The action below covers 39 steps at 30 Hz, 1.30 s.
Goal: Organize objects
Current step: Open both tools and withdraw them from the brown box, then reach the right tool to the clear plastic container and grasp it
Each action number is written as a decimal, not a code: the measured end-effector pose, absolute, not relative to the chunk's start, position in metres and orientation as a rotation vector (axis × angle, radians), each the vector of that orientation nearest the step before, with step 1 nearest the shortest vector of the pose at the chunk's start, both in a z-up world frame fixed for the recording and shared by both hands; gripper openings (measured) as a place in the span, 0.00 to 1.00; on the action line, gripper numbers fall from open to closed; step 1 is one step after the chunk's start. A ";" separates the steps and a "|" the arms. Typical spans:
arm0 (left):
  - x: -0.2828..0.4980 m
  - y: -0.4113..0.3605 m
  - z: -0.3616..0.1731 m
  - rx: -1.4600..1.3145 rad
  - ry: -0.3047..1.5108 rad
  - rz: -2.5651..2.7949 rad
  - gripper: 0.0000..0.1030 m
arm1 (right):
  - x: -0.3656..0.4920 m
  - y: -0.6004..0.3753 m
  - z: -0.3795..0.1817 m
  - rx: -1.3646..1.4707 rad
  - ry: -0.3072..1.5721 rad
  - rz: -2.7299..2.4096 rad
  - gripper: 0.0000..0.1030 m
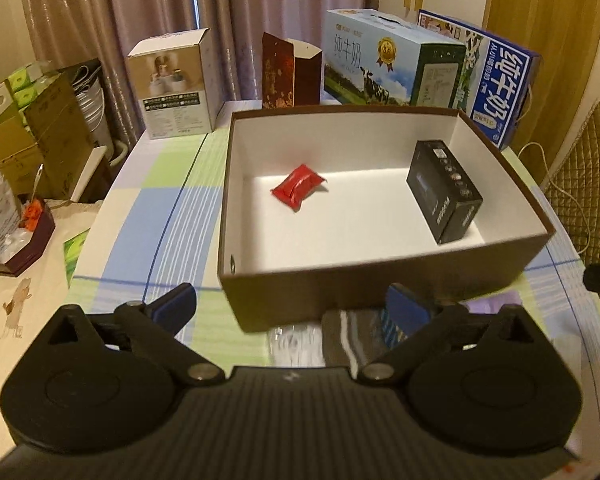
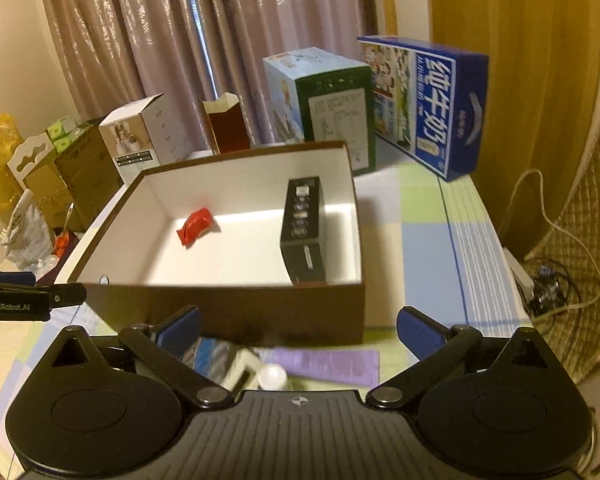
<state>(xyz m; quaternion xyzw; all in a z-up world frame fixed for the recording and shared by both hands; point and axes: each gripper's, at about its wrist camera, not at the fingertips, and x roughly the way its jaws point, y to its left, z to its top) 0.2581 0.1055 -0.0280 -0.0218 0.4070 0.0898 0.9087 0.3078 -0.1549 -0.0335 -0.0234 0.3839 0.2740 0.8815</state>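
A brown box (image 1: 380,280) with a white inside stands on the checked tablecloth. In it lie a red packet (image 1: 298,188) near the middle and a black carton (image 1: 444,192) by the right wall; the right wrist view shows the same box (image 2: 228,312), red packet (image 2: 196,226) and black carton (image 2: 304,232). My left gripper (image 1: 290,300) is open and holds nothing, hovering before the box's near wall, over a grey striped cloth (image 1: 348,340) and a clear packet (image 1: 296,344). My right gripper (image 2: 298,320) is open too, above a purple sheet (image 2: 328,364), a white cap (image 2: 272,376) and a bluish packet (image 2: 216,356).
Behind the box stand a white carton (image 1: 172,88), a dark red carton (image 1: 288,72) and two milk cases (image 1: 396,64) (image 1: 496,84). Cardboard boxes (image 1: 40,140) crowd the left. A quilted chair (image 2: 580,240) and cables (image 2: 552,292) are on the right. The left gripper's body (image 2: 16,300) shows at the left edge.
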 end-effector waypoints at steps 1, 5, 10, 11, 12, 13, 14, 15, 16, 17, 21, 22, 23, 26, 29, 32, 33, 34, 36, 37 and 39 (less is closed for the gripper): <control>0.253 0.104 -0.028 -0.045 0.841 0.186 0.97 | 0.304 -0.159 -0.034 -0.041 0.807 0.568 0.98; 0.238 0.100 -0.031 -0.060 0.858 0.187 0.97 | 0.287 -0.179 -0.038 -0.011 0.824 0.551 0.98; 0.224 0.095 -0.036 -0.056 0.886 0.184 0.97 | 0.277 -0.202 -0.045 0.013 0.873 0.493 0.98; 0.222 0.093 -0.037 -0.056 0.891 0.182 0.97 | 0.276 -0.207 -0.046 0.020 0.882 0.483 0.98; 0.219 0.092 -0.039 -0.055 0.896 0.181 0.97 | 0.274 -0.211 -0.047 0.025 0.890 0.471 0.98; 0.218 0.090 -0.040 -0.053 0.901 0.181 0.97 | 0.273 -0.215 -0.048 0.028 0.899 0.459 0.98; 0.216 0.089 -0.042 -0.052 0.907 0.182 0.97 | 0.272 -0.218 -0.049 0.029 0.905 0.451 0.98; 0.215 0.087 -0.043 -0.053 0.914 0.182 0.97 | 0.271 -0.221 -0.050 0.028 0.913 0.444 0.98; 0.215 0.086 -0.045 -0.055 0.918 0.182 0.97 | 0.270 -0.224 -0.051 0.026 0.921 0.437 0.98; 0.214 0.085 -0.046 -0.057 0.922 0.181 0.97 | 0.269 -0.226 -0.053 0.024 0.928 0.431 0.98; 0.211 0.081 -0.049 -0.057 0.928 0.169 0.97 | 0.264 -0.230 -0.059 0.012 0.953 0.420 0.98; 0.211 0.080 -0.050 -0.057 0.930 0.168 0.97 | 0.263 -0.231 -0.062 0.006 0.956 0.420 0.98; 0.210 0.079 -0.052 -0.057 0.932 0.168 0.97 | 0.261 -0.232 -0.064 0.001 0.959 0.418 0.98; 0.210 0.076 -0.054 -0.062 0.935 0.163 0.97 | 0.259 -0.233 -0.073 0.000 0.974 0.403 0.98; 0.209 0.073 -0.055 -0.057 0.937 0.159 0.97 | 0.260 -0.236 -0.079 0.018 0.981 0.387 0.98; 0.210 0.071 -0.058 -0.054 0.938 0.155 0.97 | 0.262 -0.237 -0.084 0.028 0.979 0.378 0.98; 0.210 0.070 -0.059 -0.055 0.939 0.153 0.97 | 0.263 -0.237 -0.086 0.029 0.981 0.373 0.98; 0.210 0.070 -0.060 -0.056 0.940 0.151 0.97 | 0.264 -0.237 -0.088 0.032 0.979 0.372 0.98; 0.211 0.068 -0.063 -0.058 0.938 0.149 0.97 | 0.266 -0.237 -0.092 0.031 0.982 0.365 0.98; 0.211 0.068 -0.064 -0.057 0.938 0.150 0.97 | 0.267 -0.238 -0.095 0.034 0.981 0.364 0.98; 0.210 0.068 -0.065 -0.056 0.936 0.148 0.97 | 0.269 -0.239 -0.100 0.038 0.978 0.363 0.93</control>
